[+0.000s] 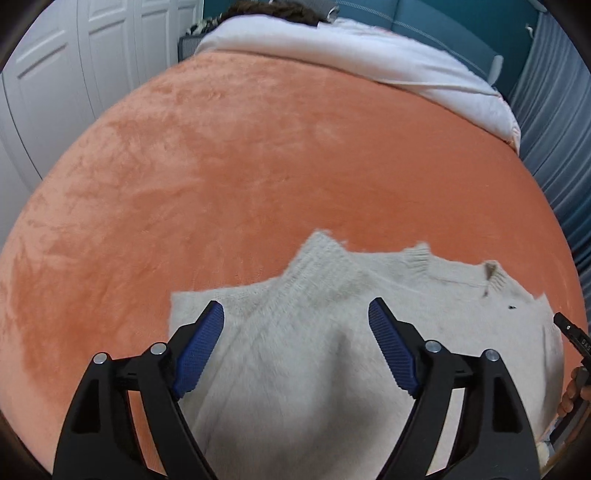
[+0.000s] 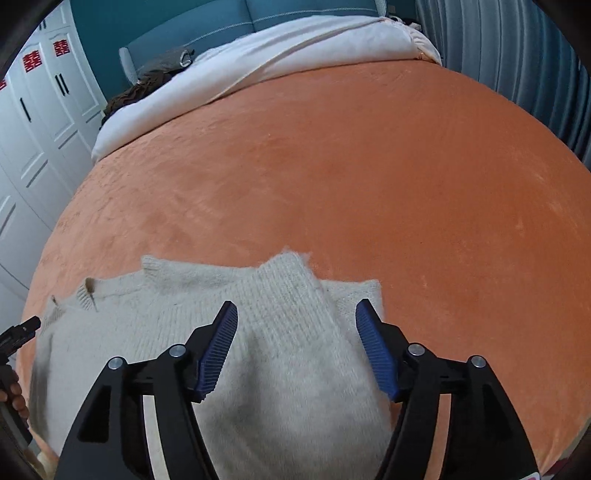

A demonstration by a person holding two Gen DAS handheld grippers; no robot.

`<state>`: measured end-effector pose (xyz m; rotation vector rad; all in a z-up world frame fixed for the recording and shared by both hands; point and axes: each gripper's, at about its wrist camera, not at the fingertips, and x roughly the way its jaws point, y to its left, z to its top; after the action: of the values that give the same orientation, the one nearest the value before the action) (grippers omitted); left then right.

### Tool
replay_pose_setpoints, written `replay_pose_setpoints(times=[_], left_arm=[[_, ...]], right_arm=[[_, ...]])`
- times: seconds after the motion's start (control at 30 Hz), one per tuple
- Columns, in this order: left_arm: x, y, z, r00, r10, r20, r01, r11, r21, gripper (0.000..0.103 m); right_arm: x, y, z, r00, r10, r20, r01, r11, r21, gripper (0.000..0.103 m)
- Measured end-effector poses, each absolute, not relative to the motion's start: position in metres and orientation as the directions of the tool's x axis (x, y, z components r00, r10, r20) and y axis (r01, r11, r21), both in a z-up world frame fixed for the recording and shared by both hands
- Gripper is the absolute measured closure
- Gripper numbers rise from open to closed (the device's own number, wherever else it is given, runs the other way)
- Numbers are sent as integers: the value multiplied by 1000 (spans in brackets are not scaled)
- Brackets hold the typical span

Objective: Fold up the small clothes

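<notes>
A cream knitted sweater [image 1: 332, 332] lies flat on the orange plush bedspread [image 1: 221, 166], at the near edge of the bed, its ribbed collar [image 1: 495, 275] toward twelve o'clock. Both sleeves look folded in over the body; one cuff [image 2: 291, 269] pokes up past the shoulder line. The left gripper [image 1: 295, 332] hovers above the sweater's left part, blue pads [image 1: 199, 350] spread wide apart with nothing between them but the knit below. The right gripper [image 2: 295, 332] hangs over the right part, fingers likewise parted and gripping nothing. At twelve o'clock a white duvet [image 2: 258, 59] is bunched against the teal headboard [image 2: 184, 22]. White wardrobe doors [image 2: 33, 129] stand at nine o'clock
</notes>
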<state>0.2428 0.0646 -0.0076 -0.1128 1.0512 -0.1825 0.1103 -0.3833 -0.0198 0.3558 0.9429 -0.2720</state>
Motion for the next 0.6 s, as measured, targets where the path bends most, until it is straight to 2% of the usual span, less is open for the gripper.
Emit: replay_pose_setpoints(times=[0.03,0.07,0.1,0.13,0.2,0.33,0.4,0.47,0.5,0.6], left_arm=[[248,64,-15,462,-221,-859,104,975,-195,43],[253,63,-23,428,-225,-876,109,974,-197,71],[257,63,-28,403,-234,-885,111,972,-207,86],[258,66,-28,407,-257,-876,101,966,-236,89],[258,72,-14,447,-295,-844,102,955,-279,94],[264,83,5,510,-306,-804,82,948,-308,94],[274,84,-7,498,-272,-823,65,959,-277,94],[283,85,-35,442,-245,-863,35,966,-256,93],[282,85,-41,435,-238,-868,29,968,-251,93],[279,86,-39,454,-244,-857,24,965,-262,92]], right_arm=[[118,-384,-28,541,-52,-839,374,909,184,43],[121,-385,-34,525,-34,-851,366,911,189,53],[125,-383,-37,518,-18,-855,349,917,192,85],[128,-382,-34,525,-7,-851,329,924,196,94],[124,-380,-8,612,-4,-791,297,928,225,95],[109,-402,30,723,-35,-690,321,901,291,96],[119,-416,4,658,-66,-750,372,894,248,96],[132,-426,-41,539,-39,-842,409,885,221,96],[133,-425,-53,514,-39,-857,409,889,204,97],[128,-423,-48,558,-40,-829,414,879,237,96]])
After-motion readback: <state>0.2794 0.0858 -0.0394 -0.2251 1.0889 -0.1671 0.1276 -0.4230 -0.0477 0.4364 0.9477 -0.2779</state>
